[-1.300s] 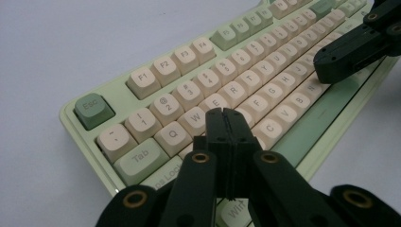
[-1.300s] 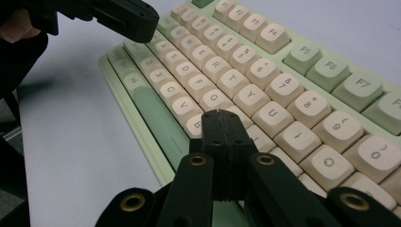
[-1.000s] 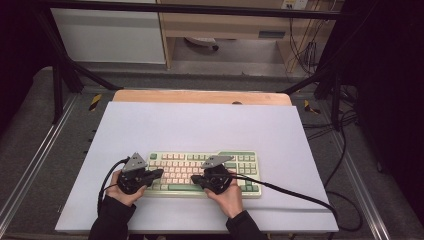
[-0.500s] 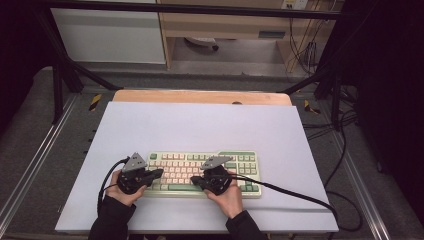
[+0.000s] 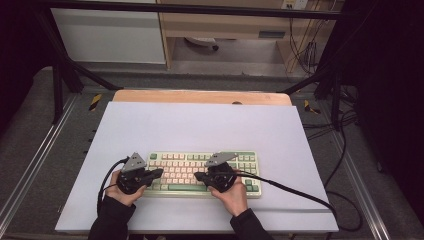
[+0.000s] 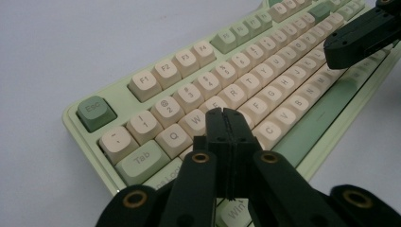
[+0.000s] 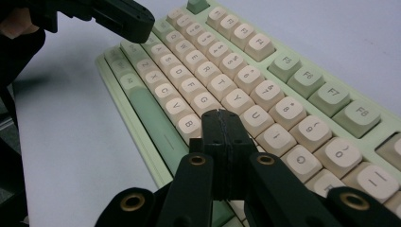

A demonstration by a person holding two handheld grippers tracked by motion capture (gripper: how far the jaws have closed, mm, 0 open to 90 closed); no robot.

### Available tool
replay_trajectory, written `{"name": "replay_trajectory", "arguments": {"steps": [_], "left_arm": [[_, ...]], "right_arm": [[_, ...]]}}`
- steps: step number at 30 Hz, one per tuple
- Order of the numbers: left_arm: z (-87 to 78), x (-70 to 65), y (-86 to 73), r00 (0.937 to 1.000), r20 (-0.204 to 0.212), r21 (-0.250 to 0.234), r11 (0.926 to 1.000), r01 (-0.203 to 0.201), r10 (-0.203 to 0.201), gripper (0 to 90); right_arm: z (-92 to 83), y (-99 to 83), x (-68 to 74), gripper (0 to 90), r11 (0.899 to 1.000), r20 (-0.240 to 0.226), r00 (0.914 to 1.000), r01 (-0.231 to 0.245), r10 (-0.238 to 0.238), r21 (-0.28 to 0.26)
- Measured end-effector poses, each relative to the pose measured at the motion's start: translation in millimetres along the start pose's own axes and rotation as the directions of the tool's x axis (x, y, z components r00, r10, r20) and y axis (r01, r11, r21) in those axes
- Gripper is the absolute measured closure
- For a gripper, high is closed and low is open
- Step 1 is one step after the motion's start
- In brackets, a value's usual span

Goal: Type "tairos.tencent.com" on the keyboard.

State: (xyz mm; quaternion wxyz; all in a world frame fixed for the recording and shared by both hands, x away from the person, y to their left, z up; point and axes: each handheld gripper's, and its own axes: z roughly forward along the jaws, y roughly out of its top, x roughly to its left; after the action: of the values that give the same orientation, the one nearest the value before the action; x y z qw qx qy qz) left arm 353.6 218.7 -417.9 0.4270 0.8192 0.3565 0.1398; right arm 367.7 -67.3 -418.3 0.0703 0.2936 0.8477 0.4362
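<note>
The left hand-held gripper [image 6: 226, 116], jaws pressed together, hovers over the letter keys at the left of the mint-green keyboard [image 5: 200, 172] on the white worktop [image 5: 200, 125]; the right hand-held gripper [image 7: 222, 118], likewise closed, sits mid-board. Best to press one key squarely, straight down.

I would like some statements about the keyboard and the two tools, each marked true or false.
1. The keyboard lies on the white tabletop. True.
2. The left tool has its jaws wide open. False: they are shut together, with nothing between them.
3. The right tool is above the letter keys. True.
4. The Esc key is cream-coloured. False: it is green.
5. A computer mouse lies beside the keyboard. False: no mouse is there.
</note>
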Motion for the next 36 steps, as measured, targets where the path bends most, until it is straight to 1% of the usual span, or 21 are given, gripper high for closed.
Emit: {"name": "replay_trajectory", "arguments": {"steps": [7, 11, 17, 23, 36], "left_arm": [[-0.4, -1.2, 1.2, 1.0, 0.0, -0.003, 1.0, -0.002, 0.002, 89.8], [1.7, -3.9, 2.4, 1.0, 0.002, -0.002, 1.0, -0.007, 0.007, 89.8], [8.1, -11.4, 6.1, 0.9997, 0.011, 0.006, 0.9997, -0.024, 0.024, 89.8], [13.5, -16.6, 10.1, 0.9993, 0.012, 0.011, 0.9994, -0.034, 0.034, 89.8], [31.3, -26.6, 23.0, 0.9989, 0.016, 0.022, 0.9987, -0.045, 0.045, 89.7]], "right_arm": [[-7.7, 2.4, -2.6, 90.0, 1.0, 0.012, 0.9999, -0.001, 0.001, -0.012], [-13.9, 0.8, -7.2, 90.0, 1.0, 0.02, 0.9998, -0.01, 0.01, -0.022], [-24.2, -5.4, -15.2, 89.8, 0.999, 0.031, 0.9992, -0.024, 0.025, -0.03], [-31.7, -12.2, -21.6, 89.7, 0.999, 0.038, 0.9988, -0.029, 0.03, -0.037], [-44.8, -25.8, -32.5, 89.2, 0.998, 0.051, 0.9971, -0.055, 0.057, -0.043]]}}
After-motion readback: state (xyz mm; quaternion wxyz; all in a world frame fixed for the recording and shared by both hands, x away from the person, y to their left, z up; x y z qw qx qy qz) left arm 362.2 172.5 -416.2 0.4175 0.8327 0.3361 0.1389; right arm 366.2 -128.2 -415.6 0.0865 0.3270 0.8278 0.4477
